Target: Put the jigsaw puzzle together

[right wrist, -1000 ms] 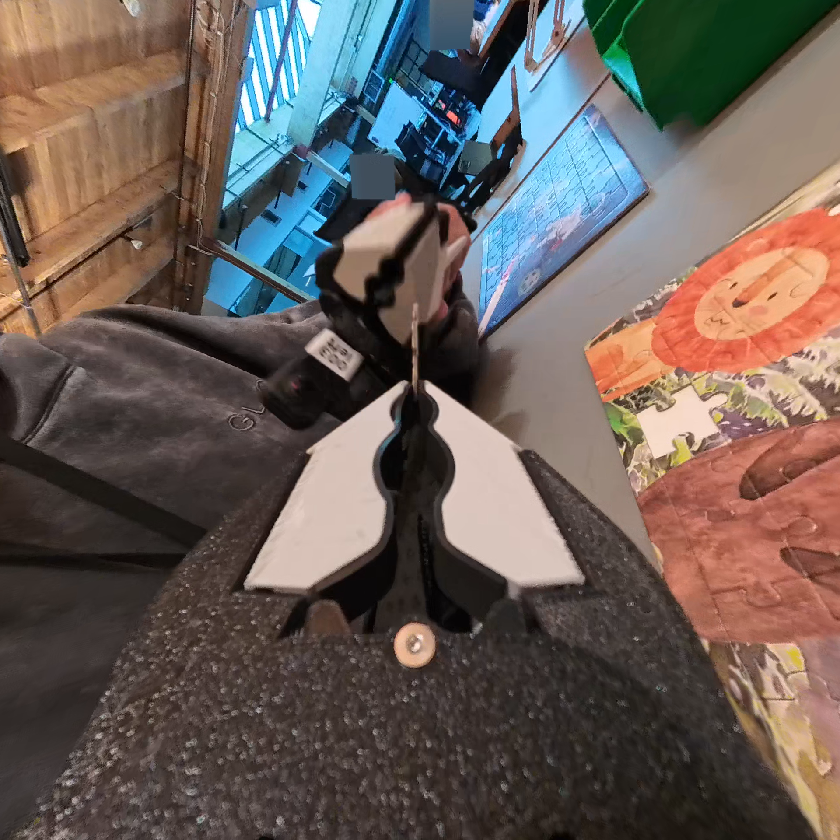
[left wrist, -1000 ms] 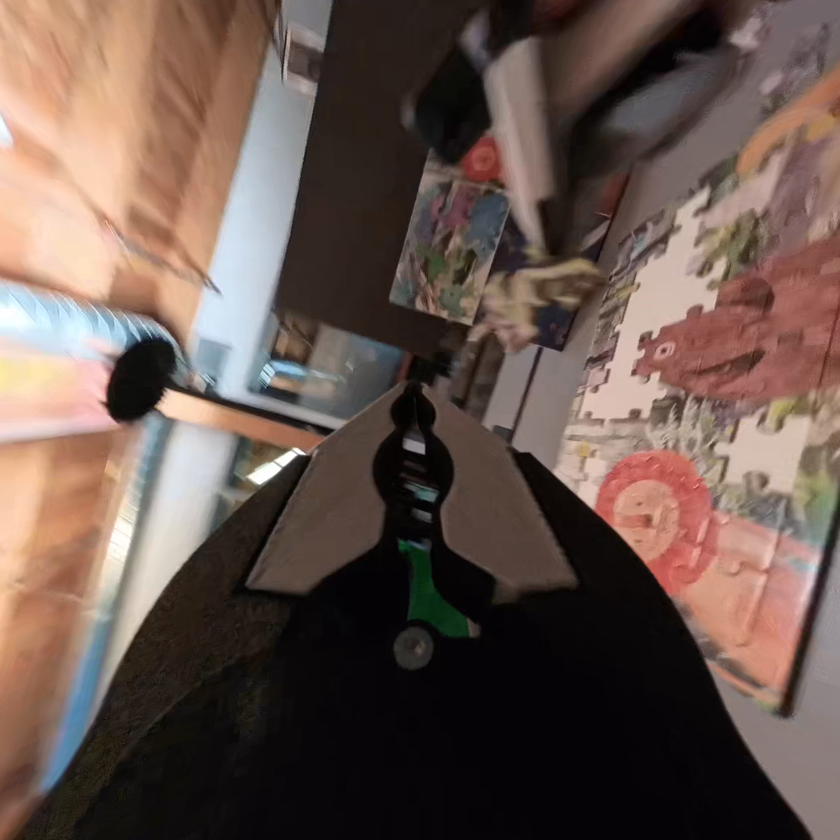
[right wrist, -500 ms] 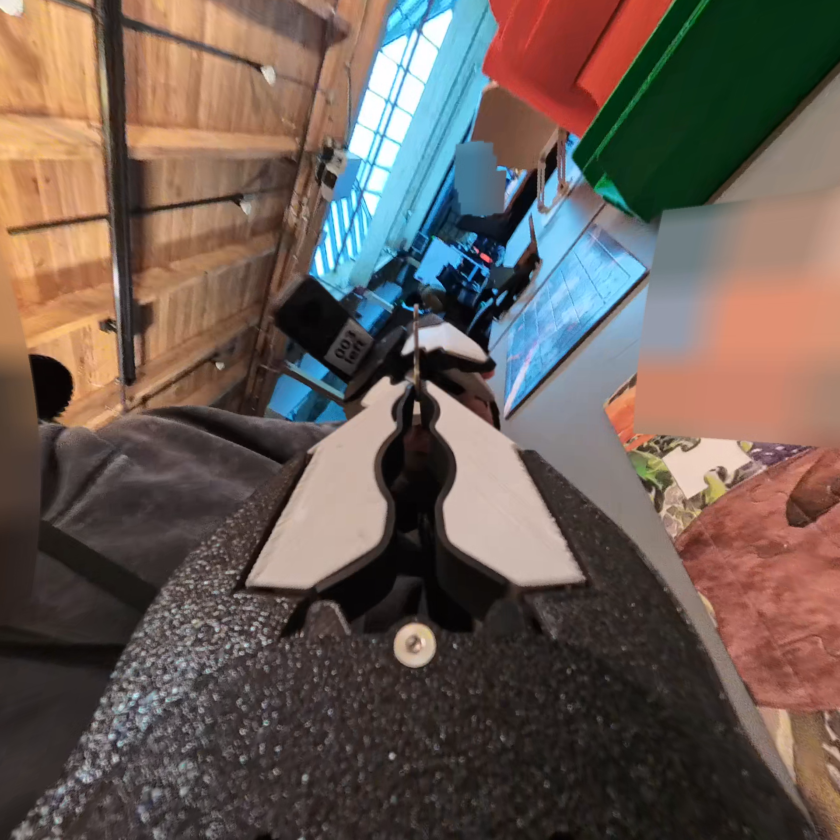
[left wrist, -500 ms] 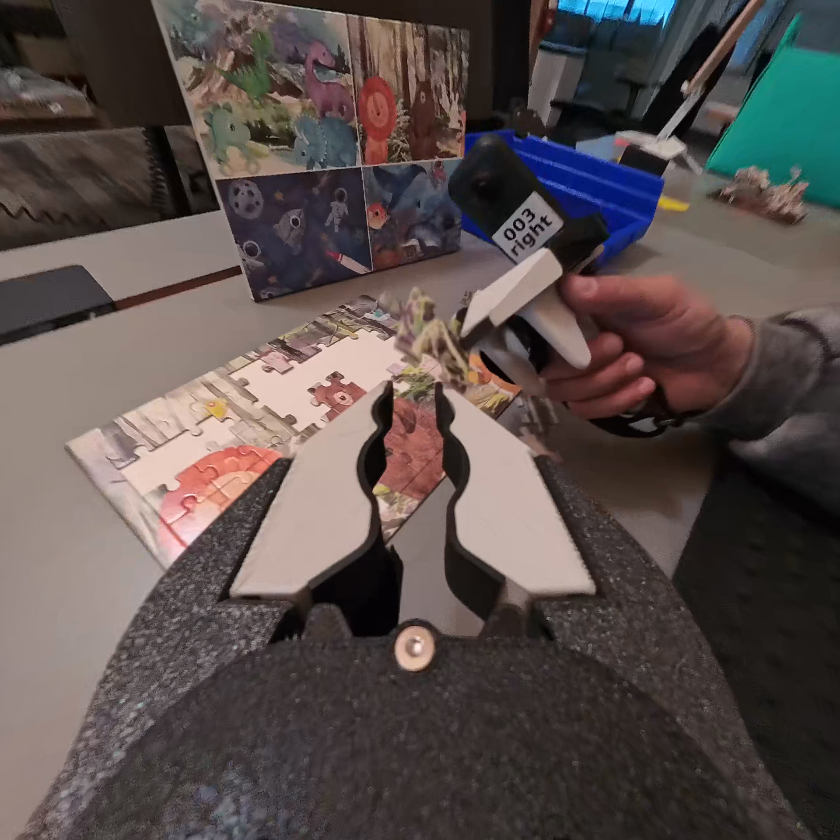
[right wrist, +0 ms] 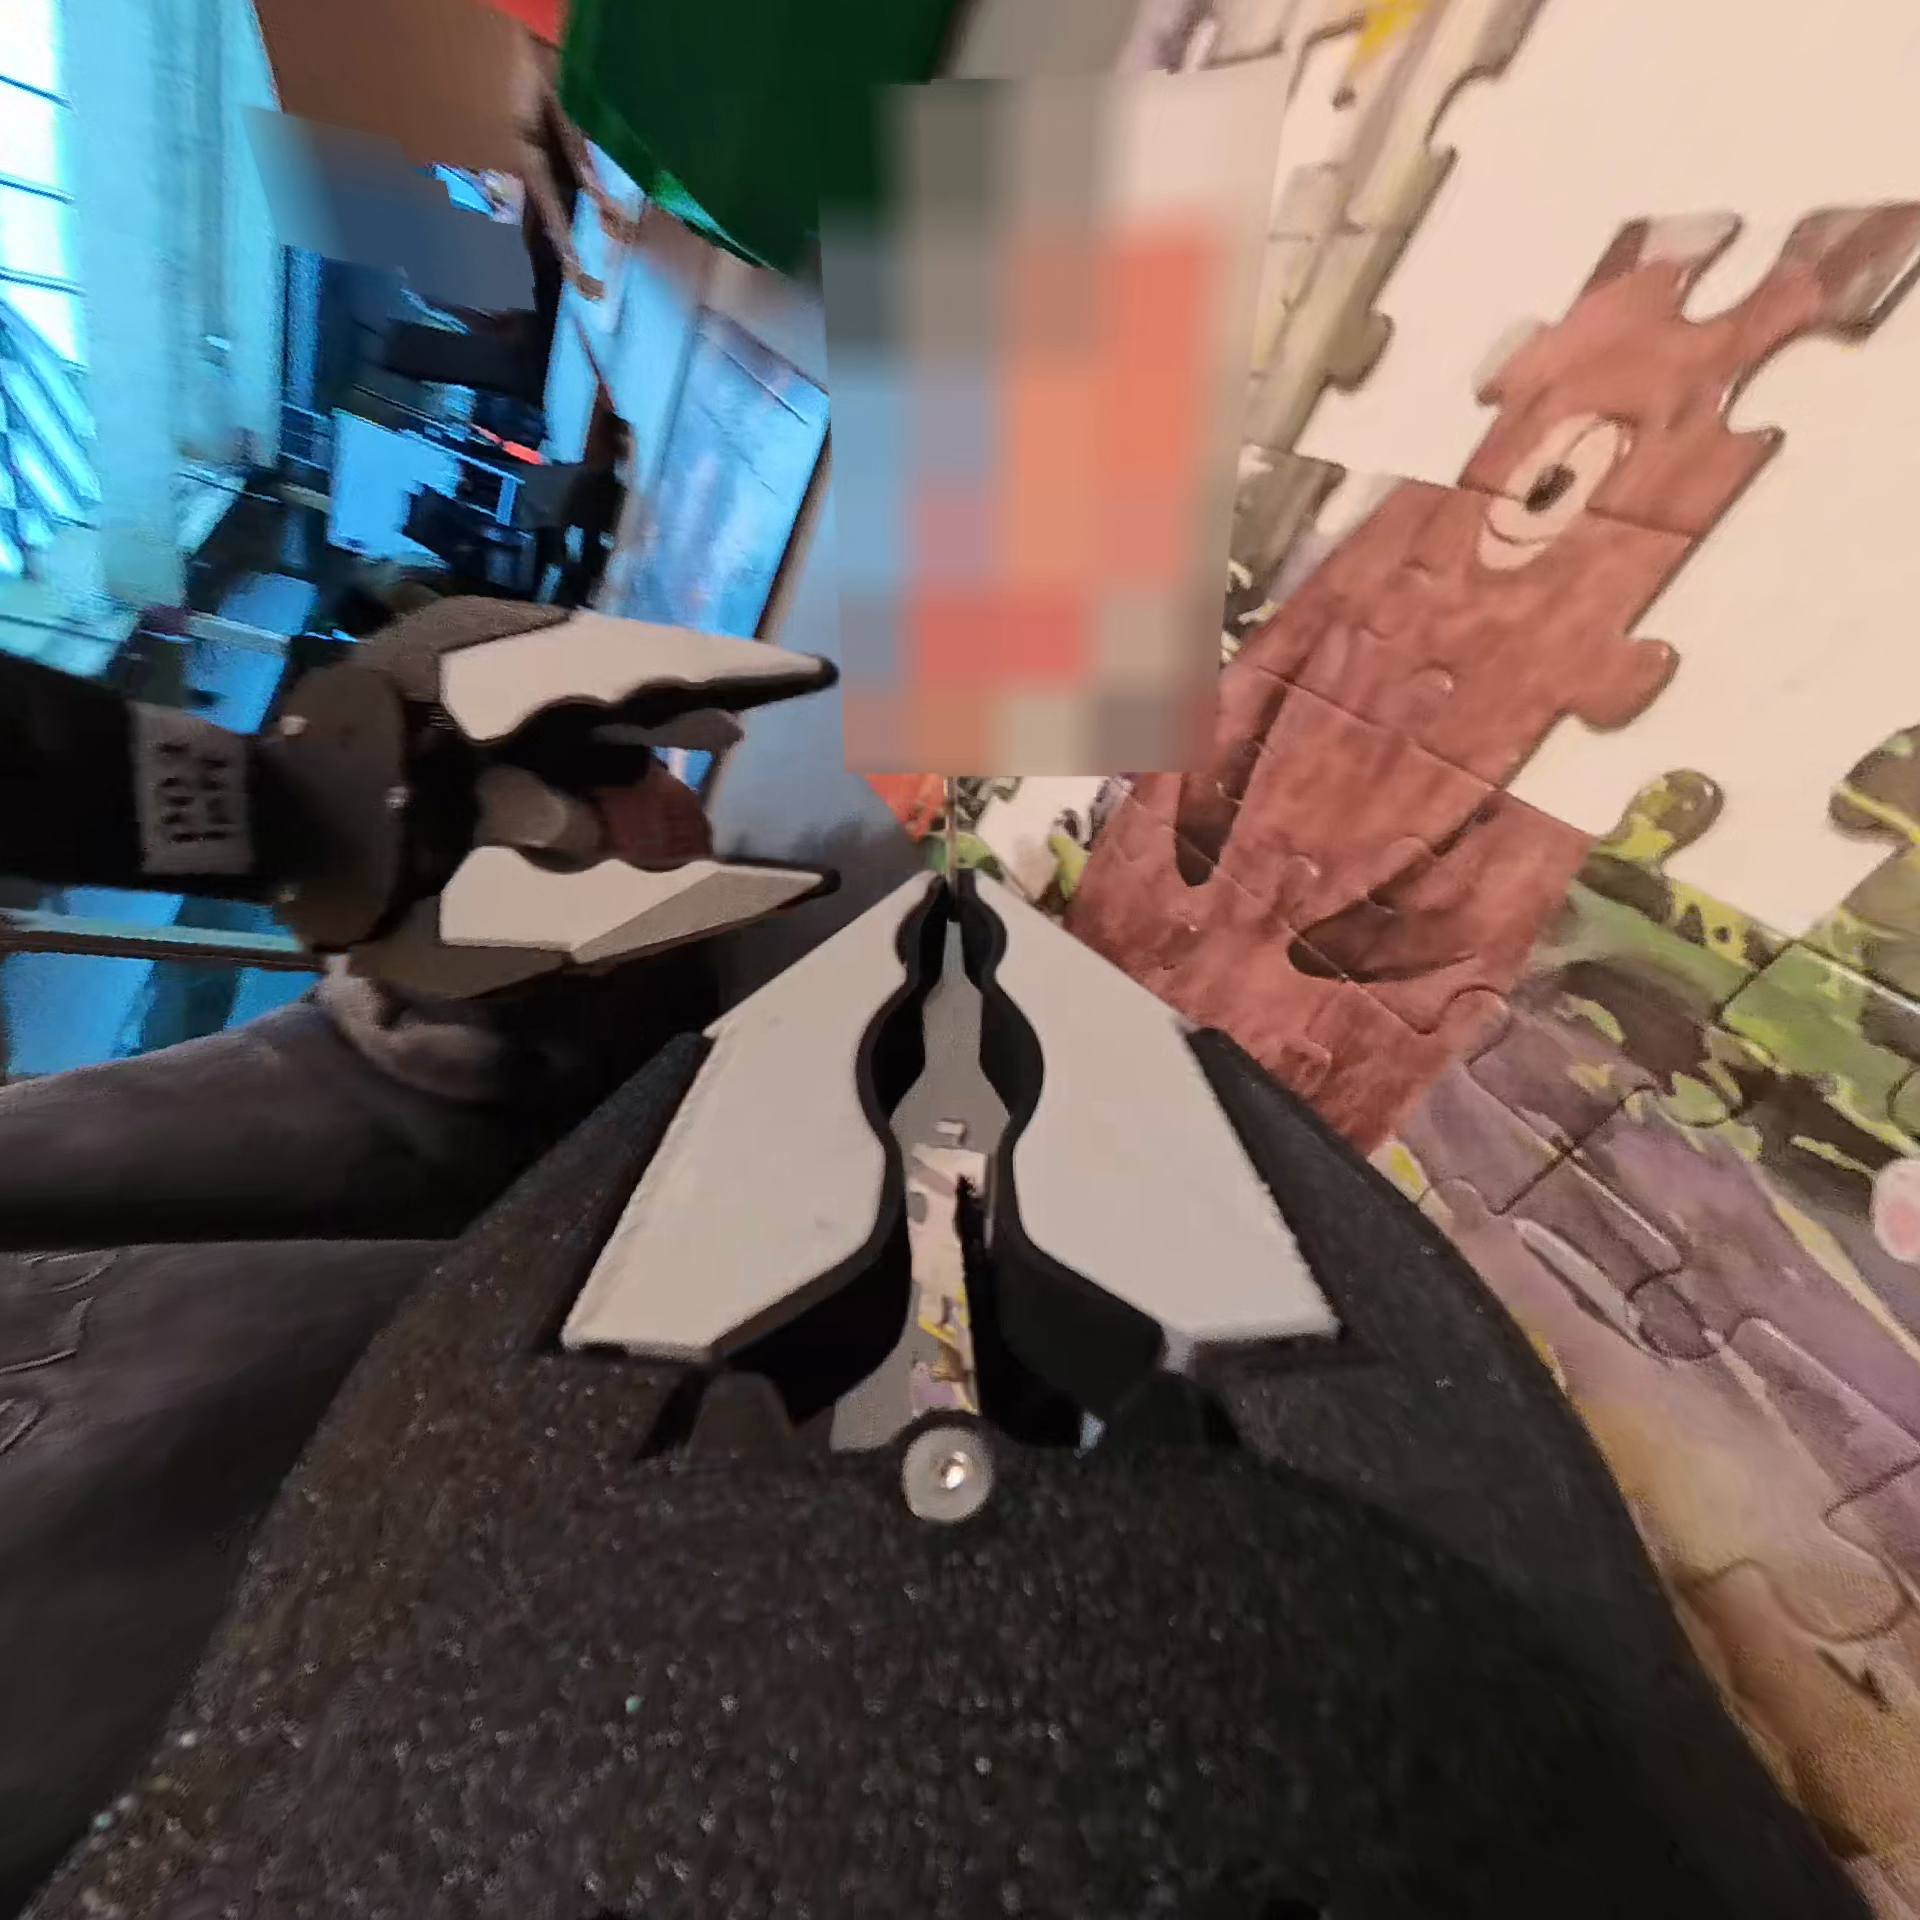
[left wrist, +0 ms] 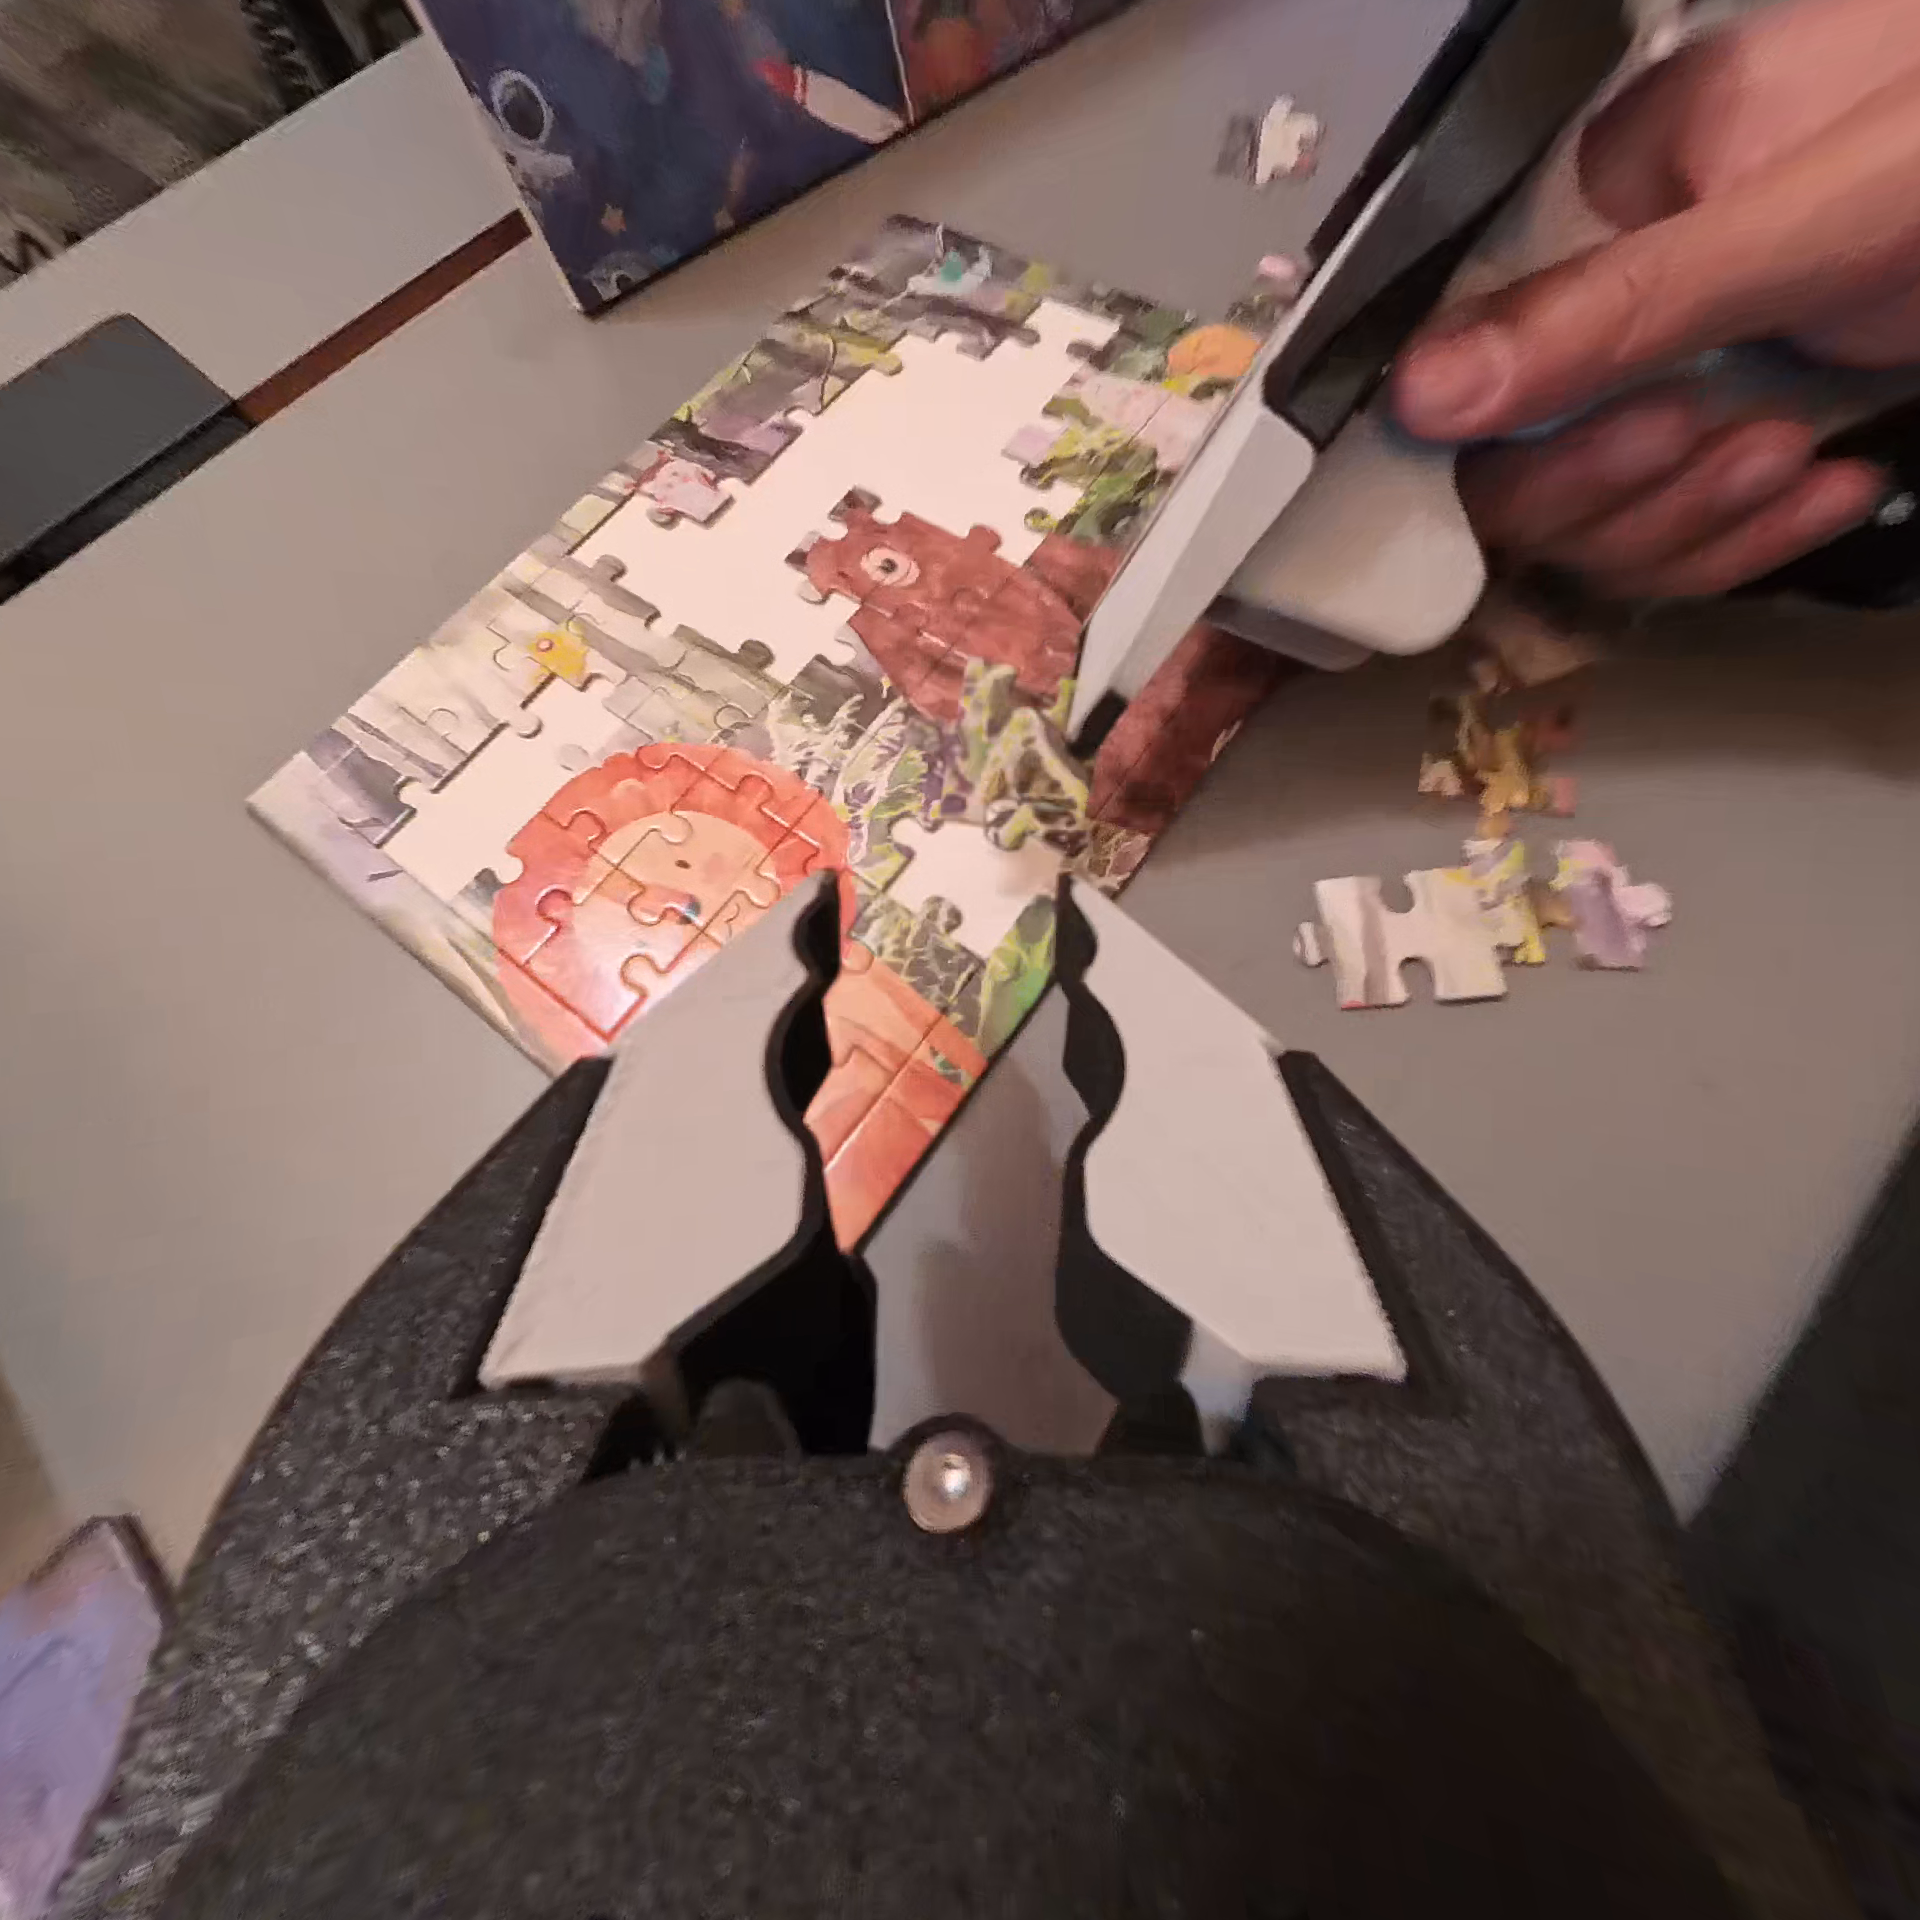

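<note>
1. Left hand-held gripper [left wrist: 940, 894]: I see its jaws spread wide with nothing between them, hovering over the near edge of the jigsaw puzzle [left wrist: 727, 665].
2. Right hand-held gripper [right wrist: 954, 878]: jaws nearly closed, pinching a thin puzzle piece [left wrist: 1023, 774] edge-on at the tips.
3. From the left wrist view, that piece (green and grey foliage print) sits low over the puzzle's right edge, just beside the brown bear figure [left wrist: 935, 613]; I cannot tell if it touches the board.
4. Puzzle lies flat on the grey bench [left wrist: 260, 1039], partly assembled; white gaps show along the middle.
5. Loose pieces [left wrist: 1455, 914] lie on the bench to the right of the puzzle.
6. Picture box [left wrist: 675, 135] stands behind the puzzle.
</note>
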{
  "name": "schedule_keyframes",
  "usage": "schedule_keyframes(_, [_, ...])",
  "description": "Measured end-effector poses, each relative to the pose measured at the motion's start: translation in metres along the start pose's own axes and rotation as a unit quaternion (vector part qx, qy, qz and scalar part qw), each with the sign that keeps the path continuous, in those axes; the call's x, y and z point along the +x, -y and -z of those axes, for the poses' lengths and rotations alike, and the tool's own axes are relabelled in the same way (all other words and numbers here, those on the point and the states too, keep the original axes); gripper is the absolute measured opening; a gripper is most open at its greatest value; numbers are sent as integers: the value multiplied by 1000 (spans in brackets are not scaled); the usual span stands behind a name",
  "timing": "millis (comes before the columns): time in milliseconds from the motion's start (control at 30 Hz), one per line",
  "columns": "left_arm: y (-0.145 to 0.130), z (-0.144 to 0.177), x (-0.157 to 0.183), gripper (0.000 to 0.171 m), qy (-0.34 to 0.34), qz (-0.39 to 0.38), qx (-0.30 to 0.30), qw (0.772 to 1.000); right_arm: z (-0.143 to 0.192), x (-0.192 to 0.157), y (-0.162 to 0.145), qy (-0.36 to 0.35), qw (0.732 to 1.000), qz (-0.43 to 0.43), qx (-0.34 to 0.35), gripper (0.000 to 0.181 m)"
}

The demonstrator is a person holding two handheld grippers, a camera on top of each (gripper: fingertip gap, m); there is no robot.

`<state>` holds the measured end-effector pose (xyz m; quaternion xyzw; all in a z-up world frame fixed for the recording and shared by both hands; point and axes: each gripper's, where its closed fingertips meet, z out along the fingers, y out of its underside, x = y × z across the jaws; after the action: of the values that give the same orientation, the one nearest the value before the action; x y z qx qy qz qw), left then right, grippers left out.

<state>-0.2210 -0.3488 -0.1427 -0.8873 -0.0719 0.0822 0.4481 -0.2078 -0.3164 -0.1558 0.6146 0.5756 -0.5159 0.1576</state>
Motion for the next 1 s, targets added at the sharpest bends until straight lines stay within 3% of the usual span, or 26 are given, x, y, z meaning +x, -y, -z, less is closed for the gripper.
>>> schedule_keyframes(267, [-9,-17,-2,41,-8,-88,-37,995,-17,7,1,-76,997,2,-3,3])
schedule_keyframes(467, [-13,-28,4,37,-19,-109,-52,993,-23,8,-5,-74,997,0,-15,4])
schedule_keyframes(600, [-14,-33,4,25,-21,-110,-58,992,-21,3,-8,-64,998,10,-24,12])
schedule_keyframes(733, [-15,-29,8,24,-43,-110,-56,991,-12,0,-10,-71,996,43,-30,27])
schedule_keyframes(900, [-15,-20,1,22,-31,-104,-54,993,3,7,5,-103,988,117,-12,10])
schedule_keyframes(1000, [-14,-21,-11,5,-6,-87,-60,994,-6,10,10,-123,977,173,-29,0])
